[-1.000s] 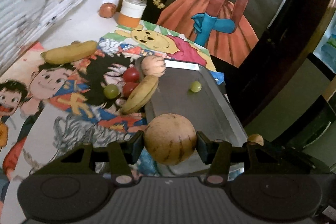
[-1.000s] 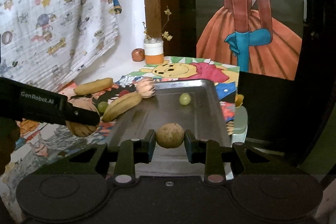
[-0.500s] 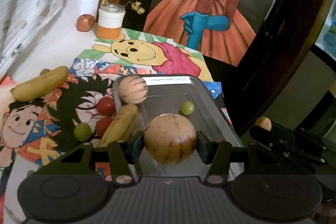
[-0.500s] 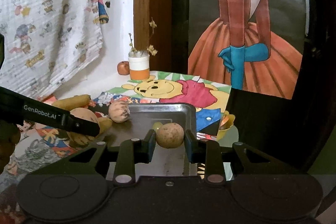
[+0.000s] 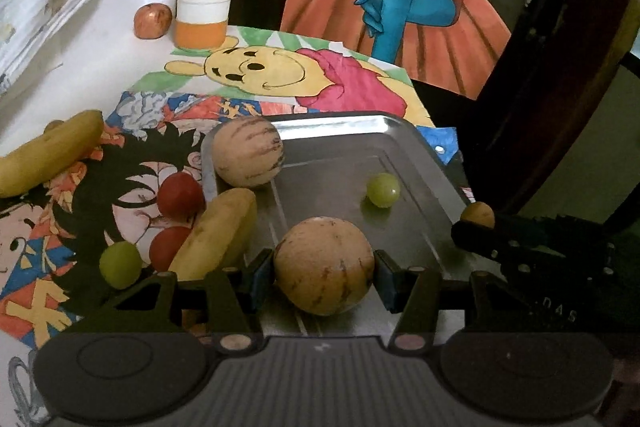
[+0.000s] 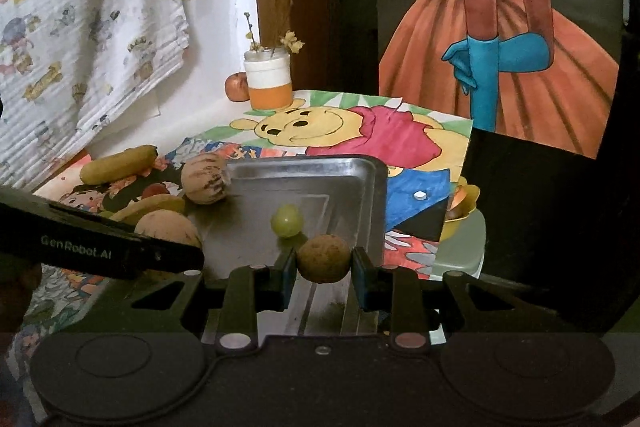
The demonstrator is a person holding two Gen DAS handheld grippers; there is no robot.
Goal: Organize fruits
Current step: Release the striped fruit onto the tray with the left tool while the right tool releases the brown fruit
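I have the left tool (image 5: pixel 324 281) clamped on a striped tan melon (image 5: pixel 324 265), its blue pads pressed to the fruit's two sides, and it sits above the near end of the steel tray (image 5: pixel 424 163). My right tool (image 6: pixel 323 265) is closed down narrow on a small brown round fruit (image 6: pixel 323 258), held over the tray's near right part; in the left camera that fruit shows at about 3 o'clock of the melon.

On the tray, a green grape (image 5: pixel 383 190) lies loose at roughly 1 o'clock from the held melon. A second striped melon (image 5: pixel 248 151) rests on the tray's far left corner, at 11 o'clock. A banana (image 5: pixel 218 233) leans across the tray's left rim at 9 o'clock.

Off the tray, on the cartoon posters covering the bench (image 5: pixel 80 67), two red tomatoes (image 5: pixel 180 194) sit just left of that banana, with another green grape (image 5: pixel 120 264) beside the nearer one. A second banana (image 5: pixel 48 153) lies farther out at 10 o'clock. At 12 o'clock, by the wall, a jar (image 5: pixel 204 13) with dry sprigs stands next to a reddish apple (image 5: pixel 152 20).
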